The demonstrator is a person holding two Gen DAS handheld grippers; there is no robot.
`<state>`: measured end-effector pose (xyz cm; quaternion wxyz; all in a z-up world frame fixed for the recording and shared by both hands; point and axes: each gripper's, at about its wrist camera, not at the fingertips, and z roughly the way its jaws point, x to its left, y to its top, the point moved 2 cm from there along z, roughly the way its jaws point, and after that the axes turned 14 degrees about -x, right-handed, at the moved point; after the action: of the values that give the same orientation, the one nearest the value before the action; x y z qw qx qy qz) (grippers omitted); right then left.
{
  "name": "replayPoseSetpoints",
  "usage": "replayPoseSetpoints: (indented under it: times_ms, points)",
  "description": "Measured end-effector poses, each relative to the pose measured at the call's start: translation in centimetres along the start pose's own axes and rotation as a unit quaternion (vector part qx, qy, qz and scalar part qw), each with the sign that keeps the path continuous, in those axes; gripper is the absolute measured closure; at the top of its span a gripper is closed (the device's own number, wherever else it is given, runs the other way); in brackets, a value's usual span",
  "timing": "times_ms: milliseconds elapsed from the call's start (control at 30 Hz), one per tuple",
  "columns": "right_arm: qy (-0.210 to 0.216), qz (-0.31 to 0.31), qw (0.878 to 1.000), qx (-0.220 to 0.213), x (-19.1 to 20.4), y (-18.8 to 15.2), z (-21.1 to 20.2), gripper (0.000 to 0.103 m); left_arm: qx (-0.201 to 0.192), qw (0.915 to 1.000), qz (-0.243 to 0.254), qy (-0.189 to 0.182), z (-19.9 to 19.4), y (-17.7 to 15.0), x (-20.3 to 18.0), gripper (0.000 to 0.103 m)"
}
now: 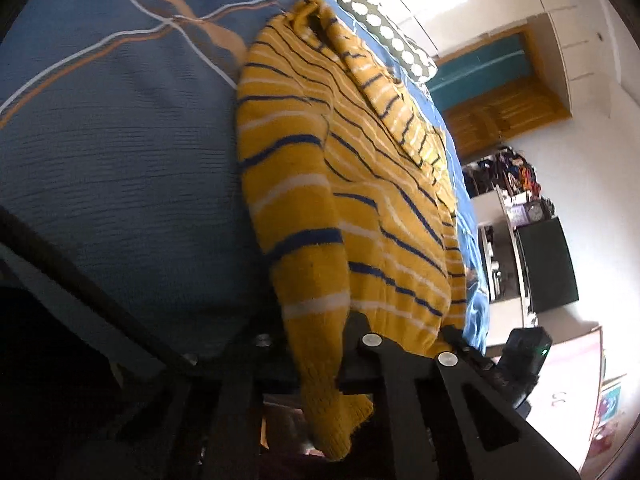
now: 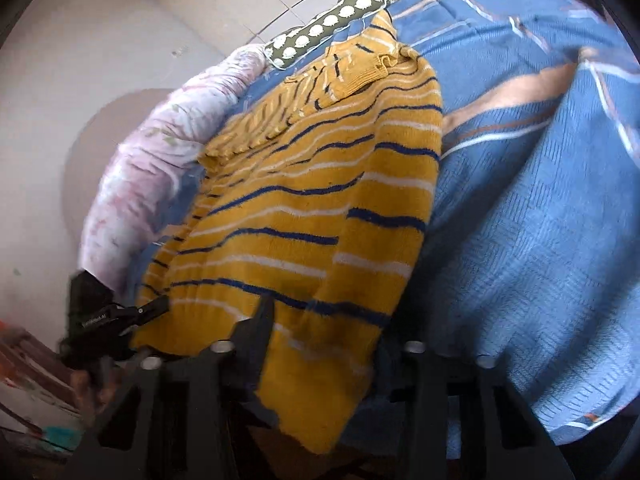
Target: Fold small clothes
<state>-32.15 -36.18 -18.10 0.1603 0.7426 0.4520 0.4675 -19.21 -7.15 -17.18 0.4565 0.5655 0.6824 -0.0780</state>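
The blue textured bedspread with tan and white stripes point(image 1: 120, 152) gives a broad, soft surface, which is presumably why the mustard-yellow knitted sweater with navy and white stripes point(image 1: 340, 184) is spread along it, its length running away from both cameras toward the dark green pillow with white dots point(image 1: 384, 28) at the far end. In the left wrist view the sweater's near end drapes over the left gripper point(image 1: 320, 344), a ribbed cuff or hem corner hanging down past the black frame; the fingers appear closed on that knit, though the cloth hides the tips, so the grip is a judgement. In the right wrist view a pale pink quilt point(image 2: 136, 168) is bunched beside the sweater, and the right gripper point(image 2: 316, 344) has the opposite near corner of the hem lying between its black fingers point(image 2: 256, 324), seemingly pinched as well. Holding both near corners at once suits lifting that edge evenly and carrying it over the body for a fold.
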Motion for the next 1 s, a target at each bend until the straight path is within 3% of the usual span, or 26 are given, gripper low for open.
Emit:
replayPoseSetpoints:
  times_ms: [33, 100, 333, 500, 633, 867, 1000]
  points:
    - [-0.011, -0.003, 1.000, -0.001, 0.0, 0.0, 0.0, 0.086, -0.008, 0.9999, 0.003, 0.007, -0.5, 0.1, -0.2, 0.093]
    - [-0.013, 0.002, 1.000, 0.005, 0.1, 0.1, 0.1, 0.092, -0.022, 0.9995, 0.017, 0.016, -1.4, 0.6, -0.6, 0.095]
    - [0.032, 0.003, 0.999, 0.002, 1.3, 0.8, -4.3, 0.095, -0.082, 0.9938, 0.075, 0.002, -8.4, 1.0, -3.6, 0.096]
    - [0.052, -0.026, 0.998, 0.032, 2.4, -1.8, -7.5, 0.095, -0.076, 0.9936, 0.083, 0.007, -10.2, -1.4, -2.9, 0.096]
    - [0.030, -0.053, 0.997, 0.055, 2.3, -3.1, -6.8, 0.095, -0.059, 0.9950, 0.073, 0.033, -9.0, -1.6, -1.3, 0.096]
    - [0.074, -0.068, 0.995, 0.010, 4.0, 3.5, -6.2, 0.095, -0.102, 0.9873, 0.121, 0.016, -9.0, 3.7, -5.6, 0.096]
    - [0.075, -0.078, 0.993, -0.038, 5.7, 9.6, -3.9, 0.095, -0.137, 0.9794, 0.147, 0.015, -6.1, 11.1, -9.6, 0.095]
